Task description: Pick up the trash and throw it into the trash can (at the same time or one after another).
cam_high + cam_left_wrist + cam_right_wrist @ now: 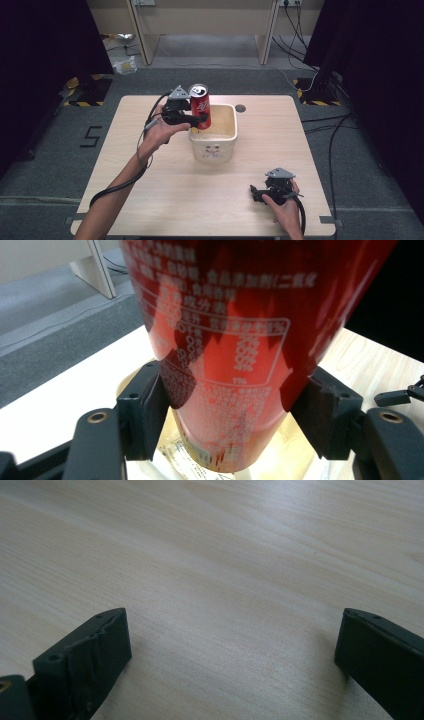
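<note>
A red soda can (200, 103) hangs upright over the left rim of a white tub (220, 150) in the middle of the table. My left gripper (196, 120) is shut on the can's lower part. In the left gripper view the can (225, 350) stands between the two black pads (145, 415), with the tub's pale inside just below it. My right gripper (256, 194) rests low over the table near the front right, held by a hand. Its jaws stand wide apart over bare wood (225, 580), with nothing between them.
The light wooden table (150, 200) has a small round hole (240, 108) behind the tub. Grey floor, cables and black frames surround it. A wooden desk stands at the back.
</note>
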`<state>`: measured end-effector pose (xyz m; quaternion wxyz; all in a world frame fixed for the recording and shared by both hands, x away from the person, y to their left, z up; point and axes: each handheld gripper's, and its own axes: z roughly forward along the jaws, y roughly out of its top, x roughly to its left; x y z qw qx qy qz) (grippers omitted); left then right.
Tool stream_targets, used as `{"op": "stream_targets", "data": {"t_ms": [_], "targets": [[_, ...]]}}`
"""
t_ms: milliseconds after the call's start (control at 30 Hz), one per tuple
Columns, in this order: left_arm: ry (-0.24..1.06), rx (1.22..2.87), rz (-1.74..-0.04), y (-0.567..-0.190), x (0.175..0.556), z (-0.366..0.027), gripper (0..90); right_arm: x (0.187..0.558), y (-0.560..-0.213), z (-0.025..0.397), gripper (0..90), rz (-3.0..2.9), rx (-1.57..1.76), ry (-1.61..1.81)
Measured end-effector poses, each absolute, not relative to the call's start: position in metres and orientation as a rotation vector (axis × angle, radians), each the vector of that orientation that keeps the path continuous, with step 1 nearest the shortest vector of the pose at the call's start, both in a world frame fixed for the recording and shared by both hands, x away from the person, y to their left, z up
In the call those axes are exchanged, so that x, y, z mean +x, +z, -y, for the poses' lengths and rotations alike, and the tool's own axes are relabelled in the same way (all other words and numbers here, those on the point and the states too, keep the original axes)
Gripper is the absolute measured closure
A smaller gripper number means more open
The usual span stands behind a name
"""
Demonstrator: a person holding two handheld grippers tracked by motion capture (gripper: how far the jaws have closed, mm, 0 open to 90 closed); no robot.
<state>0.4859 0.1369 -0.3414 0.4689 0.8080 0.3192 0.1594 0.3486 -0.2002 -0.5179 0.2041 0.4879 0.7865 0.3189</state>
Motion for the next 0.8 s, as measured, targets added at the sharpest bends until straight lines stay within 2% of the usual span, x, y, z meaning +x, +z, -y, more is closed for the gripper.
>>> {"op": "stream_targets", "data": {"t_ms": [267, 800], "targets": [[0.348, 2.025, -0.778, -0.358, 0.488, -0.13, 33.6, 0.349, -0.518, 0.2, 1.8, -2.194, 1.36, 0.89], [0.344, 2.046, -0.773, -0.36, 0.491, -0.122, 33.5, 0.349, -0.518, 0.2, 1.8, -2.194, 1.36, 0.889]]}}
